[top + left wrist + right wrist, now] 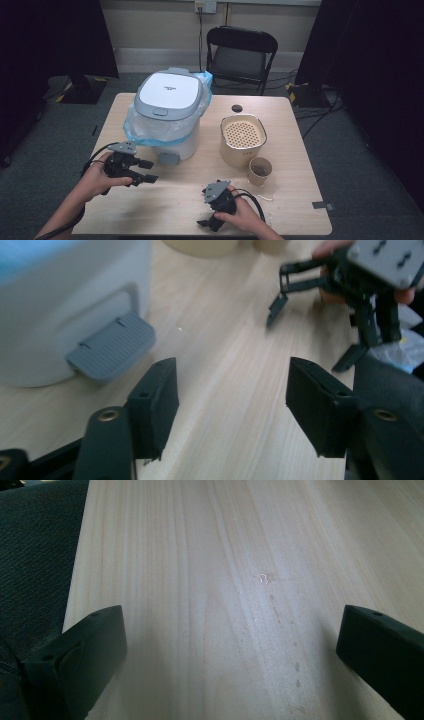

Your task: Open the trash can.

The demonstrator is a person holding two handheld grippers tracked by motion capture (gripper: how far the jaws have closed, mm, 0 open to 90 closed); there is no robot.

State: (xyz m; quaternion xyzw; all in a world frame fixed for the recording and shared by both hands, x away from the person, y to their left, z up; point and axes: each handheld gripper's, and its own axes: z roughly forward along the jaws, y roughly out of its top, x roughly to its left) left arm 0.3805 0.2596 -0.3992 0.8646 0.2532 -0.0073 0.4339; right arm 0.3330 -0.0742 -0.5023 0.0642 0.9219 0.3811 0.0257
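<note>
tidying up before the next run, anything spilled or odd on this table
Yes: a small wet patch glistens on the table beside the paper cup, and drops trail across the wood ahead of the right gripper.

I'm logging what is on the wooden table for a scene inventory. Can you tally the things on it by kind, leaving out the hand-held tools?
White pedal bin with grey lid and blue plastic liner: 1
Beige round container with perforated lid: 1
Brown paper cup: 1
Small round black disc: 1
Total: 4
</note>
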